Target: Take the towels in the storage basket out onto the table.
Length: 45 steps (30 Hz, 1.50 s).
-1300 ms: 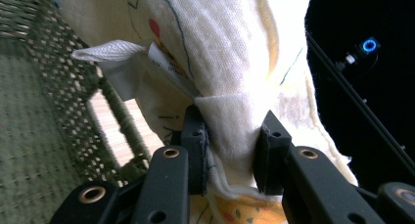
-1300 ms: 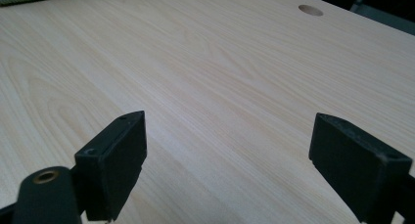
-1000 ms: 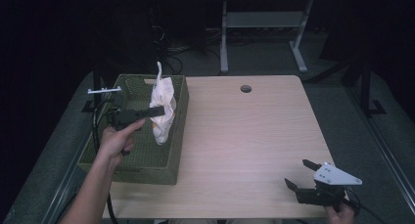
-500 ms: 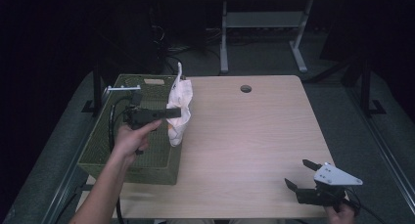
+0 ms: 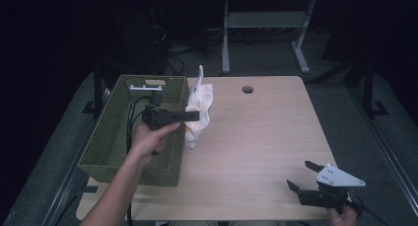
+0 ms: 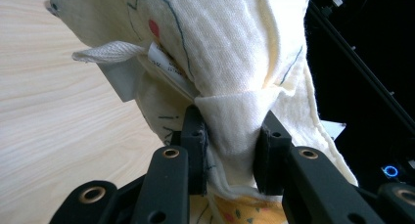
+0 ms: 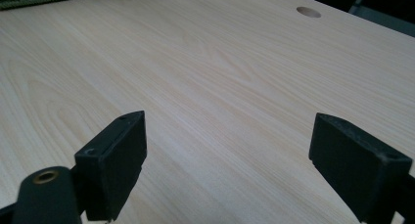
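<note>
Carried off one green basket [image 5: 118,152]: one cloth [image 5: 199,105], left hand-held gripper [image 5: 196,116] clamped.

Left gripper [image 5: 196,116] lifts white cloth [image 5: 199,107] beside green basket [image 5: 111,137].

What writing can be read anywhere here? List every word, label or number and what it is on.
None can be read.
Small white tag sewn on the cream cloth: dark print, too blurred to read.
The cloth carries only drawn lines and coloured shapes, no letters.
Green basket and table: no writing.
</note>
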Tool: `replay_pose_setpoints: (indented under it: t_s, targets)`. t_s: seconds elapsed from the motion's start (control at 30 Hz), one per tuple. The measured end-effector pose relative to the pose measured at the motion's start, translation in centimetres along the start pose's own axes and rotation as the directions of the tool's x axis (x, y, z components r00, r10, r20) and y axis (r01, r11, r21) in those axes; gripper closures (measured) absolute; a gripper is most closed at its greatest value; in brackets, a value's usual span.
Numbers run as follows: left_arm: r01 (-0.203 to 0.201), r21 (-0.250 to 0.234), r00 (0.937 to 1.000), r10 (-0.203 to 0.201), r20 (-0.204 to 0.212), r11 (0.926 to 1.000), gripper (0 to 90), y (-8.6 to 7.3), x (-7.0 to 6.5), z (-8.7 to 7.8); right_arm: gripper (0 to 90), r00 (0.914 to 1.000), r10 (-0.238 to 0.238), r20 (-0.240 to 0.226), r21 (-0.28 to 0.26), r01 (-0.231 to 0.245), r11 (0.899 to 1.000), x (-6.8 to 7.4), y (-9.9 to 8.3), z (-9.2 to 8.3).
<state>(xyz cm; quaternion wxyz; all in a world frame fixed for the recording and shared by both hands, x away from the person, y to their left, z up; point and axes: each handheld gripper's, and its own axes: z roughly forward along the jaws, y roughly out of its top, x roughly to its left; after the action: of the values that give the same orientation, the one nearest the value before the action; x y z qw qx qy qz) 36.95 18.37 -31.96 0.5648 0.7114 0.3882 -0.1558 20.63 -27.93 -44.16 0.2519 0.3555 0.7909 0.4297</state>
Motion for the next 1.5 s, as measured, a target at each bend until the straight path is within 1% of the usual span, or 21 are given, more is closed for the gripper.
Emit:
replay_pose_setpoints:
  t_s: [0.07, 0.3, 0.33, 0.4, 0.57, 0.77, 1.03, 1.13, 1.17, 1.23, 1.37, 1.43, 1.47, 1.5]
  targets:
    - [-0.005, 0.010, 1.0000, 0.005, -0.001, 0.9999, 71.3, -0.1, 0.0, 0.6, 13.7, 1.0000, 0.000, 0.000, 0.000, 0.000, 1.000, 0.0, 0.0, 0.0]
    - [-0.003, 0.033, 1.0000, 0.003, 0.006, 0.9994, 71.2, -0.2, 0.0, 2.7, 13.7, 1.0000, -0.004, 0.000, -0.003, 0.004, 1.000, -0.1, 0.0, 0.0]
    - [0.002, 0.034, 1.0000, -0.003, 0.007, 0.9994, 71.3, -0.3, 0.0, 3.0, 13.7, 1.0000, -0.004, 0.001, -0.004, 0.004, 1.000, -0.1, 0.0, 0.0]
    - [-0.008, 0.042, 0.9999, 0.008, -0.008, 0.9991, 70.8, -0.3, 0.0, 3.6, 13.7, 1.0000, -0.002, 0.002, -0.005, 0.002, 1.000, -0.1, 0.0, 0.0]
    - [0.003, 0.049, 1.0000, -0.003, 0.001, 0.9988, 70.8, -0.3, 0.0, 5.2, 13.7, 1.0000, -0.006, 0.000, -0.009, 0.006, 1.000, -0.1, 0.0, 0.0]
    - [-0.003, 0.071, 1.0000, 0.003, 0.002, 0.9975, 70.8, -0.6, 0.0, 6.8, 13.7, 1.0000, -0.008, 0.003, -0.009, 0.008, 1.000, -0.1, 0.0, 0.0]
    - [0.007, 0.085, 0.9999, -0.008, 0.008, 0.9964, 70.8, -0.8, 0.1, 9.0, 13.7, 1.0000, -0.007, 0.000, -0.005, 0.007, 1.000, -0.1, 0.0, 0.0]
    - [0.007, 0.100, 1.0000, -0.007, -0.001, 0.9949, 70.7, -0.7, 0.1, 9.8, 13.7, 1.0000, -0.001, -0.003, -0.010, 0.001, 1.000, -0.2, 0.0, 0.0]
    - [0.003, 0.113, 1.0000, -0.003, -0.004, 0.9936, 70.7, -0.7, 0.1, 10.2, 13.7, 1.0000, 0.000, -0.004, -0.012, 0.000, 1.000, -0.2, 0.0, 0.0]
    - [0.001, 0.122, 1.0000, 0.000, -0.003, 0.9925, 70.6, -0.7, 0.1, 10.6, 13.7, 1.0000, 0.005, -0.006, -0.017, -0.006, 1.000, -0.2, 0.0, -0.1]
    - [0.004, 0.131, 0.9999, -0.003, -0.010, 0.9914, 70.7, -0.8, 0.2, 11.5, 13.7, 0.9999, 0.012, -0.003, -0.021, -0.012, 1.000, -0.4, 0.0, -0.1]
    - [0.007, 0.134, 0.9998, -0.005, -0.021, 0.9910, 70.6, -0.9, 0.3, 11.9, 13.7, 0.9998, 0.017, -0.003, -0.022, -0.017, 1.000, -0.4, 0.0, -0.1]
    - [0.020, 0.131, 0.9996, -0.018, -0.024, 0.9912, 70.0, -0.9, 0.5, 12.2, 13.7, 0.9998, 0.020, -0.003, -0.023, -0.020, 1.000, -0.4, -0.1, -0.1]
    - [0.020, 0.132, 0.9996, -0.016, -0.024, 0.9910, 69.8, -0.9, 0.6, 12.4, 13.7, 0.9998, 0.019, -0.004, -0.023, -0.019, 1.000, -0.5, -0.1, -0.1]
